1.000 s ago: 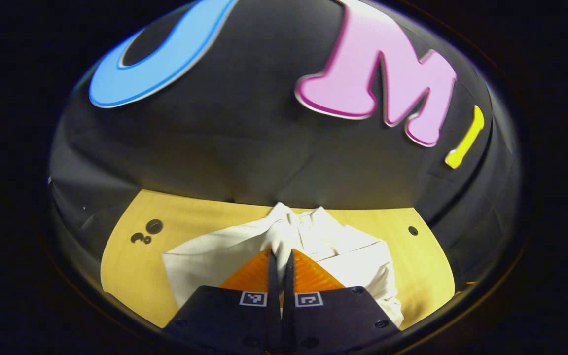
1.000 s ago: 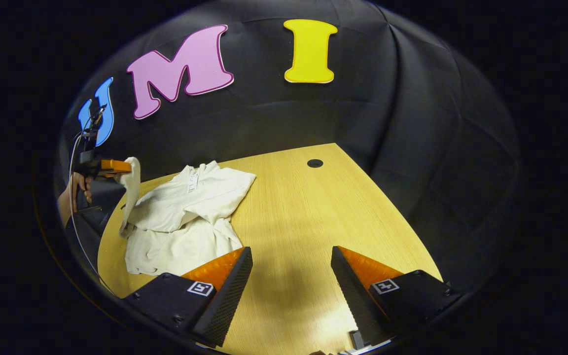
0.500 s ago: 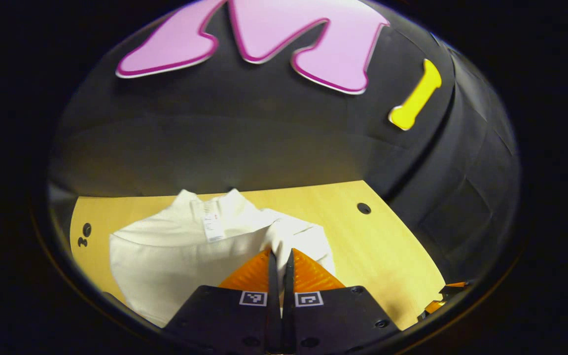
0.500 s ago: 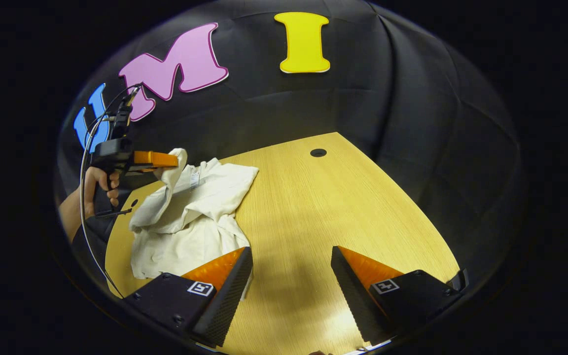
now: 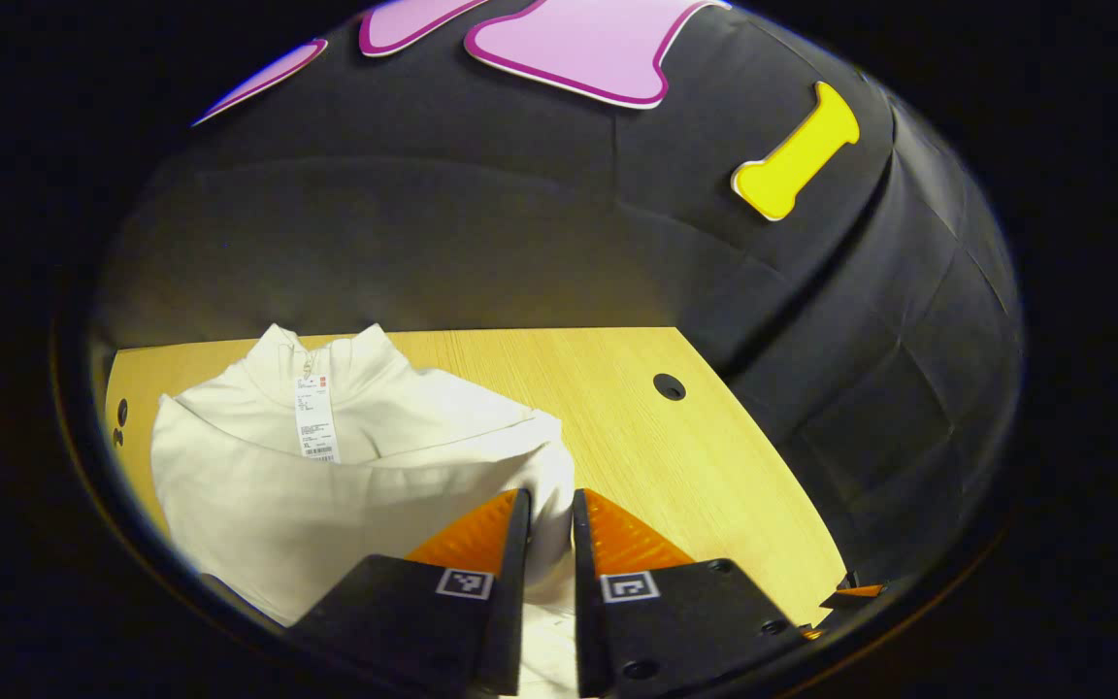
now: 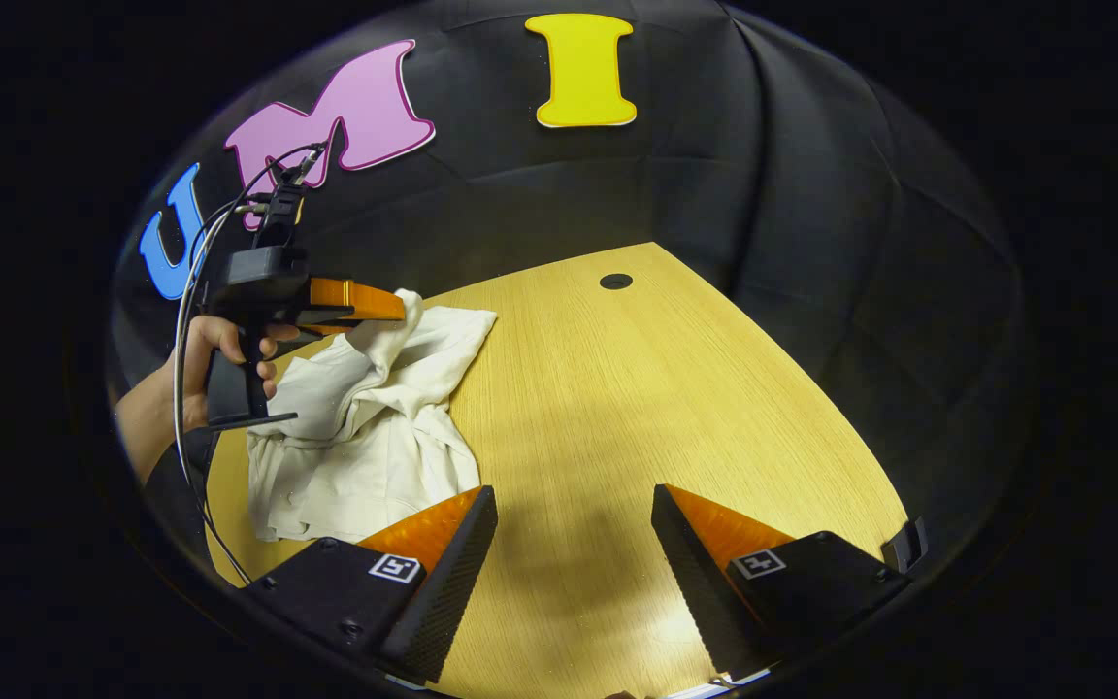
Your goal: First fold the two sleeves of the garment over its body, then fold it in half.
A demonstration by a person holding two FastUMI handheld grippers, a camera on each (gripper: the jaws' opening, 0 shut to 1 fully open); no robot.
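Left gripper (image 5: 547, 505): clamped on a white sleeve (image 5: 551, 466), lifted over the garment (image 5: 326, 466).
Right gripper (image 6: 574, 505): jaws wide, empty, above the table (image 6: 637, 388) near edge.

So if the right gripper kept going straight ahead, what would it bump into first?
Probably nothing soon: the open right gripper points over bare table. The garment lies off to its side. Beyond the table's far edge hangs the booth wall.

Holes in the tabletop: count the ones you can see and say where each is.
3 in the left gripper view: one hole right of the shirt, two at the table's far left edge. The shirt may hide more.
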